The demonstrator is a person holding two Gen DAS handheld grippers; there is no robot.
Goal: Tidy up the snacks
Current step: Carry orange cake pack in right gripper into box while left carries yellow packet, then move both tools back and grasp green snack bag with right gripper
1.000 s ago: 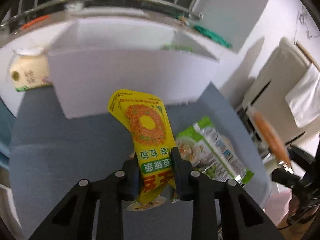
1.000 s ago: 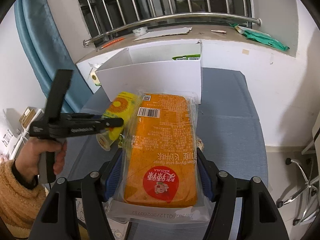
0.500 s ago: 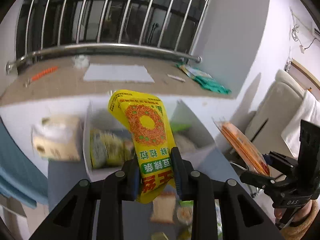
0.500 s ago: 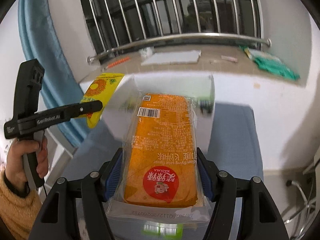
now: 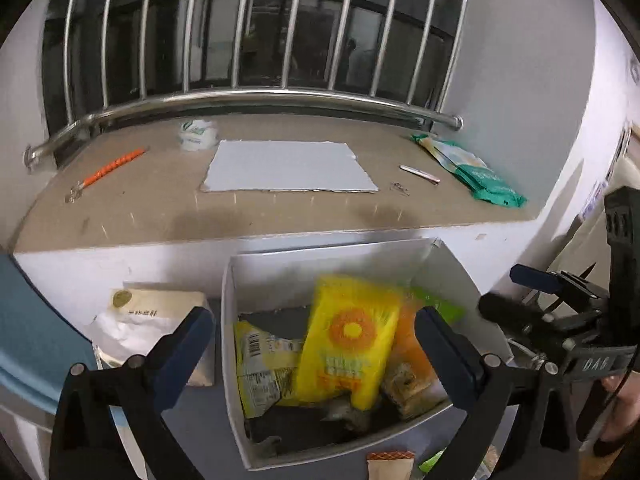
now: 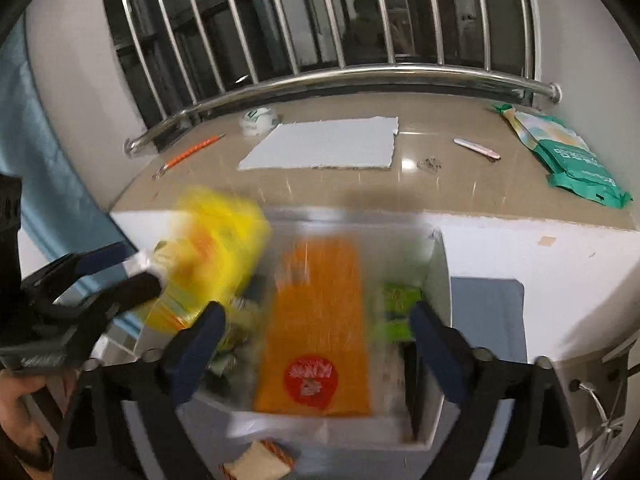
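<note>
Glossy plastic snack packets (image 5: 349, 344), matt white cardboard box (image 5: 230, 344), polished metal rail (image 5: 256, 98).

A yellow snack packet (image 5: 348, 344) and an orange cake pack (image 6: 316, 332) lie inside the white cardboard box (image 5: 448, 264); behind it runs the beige windowsill (image 5: 160, 208), carrying a grey cardboard sheet (image 5: 288, 168).

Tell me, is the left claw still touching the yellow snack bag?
Apart. The left wrist view shows the left claw, just opened wide, with clear gaps beside the yellow snack bag over the white box.
</note>
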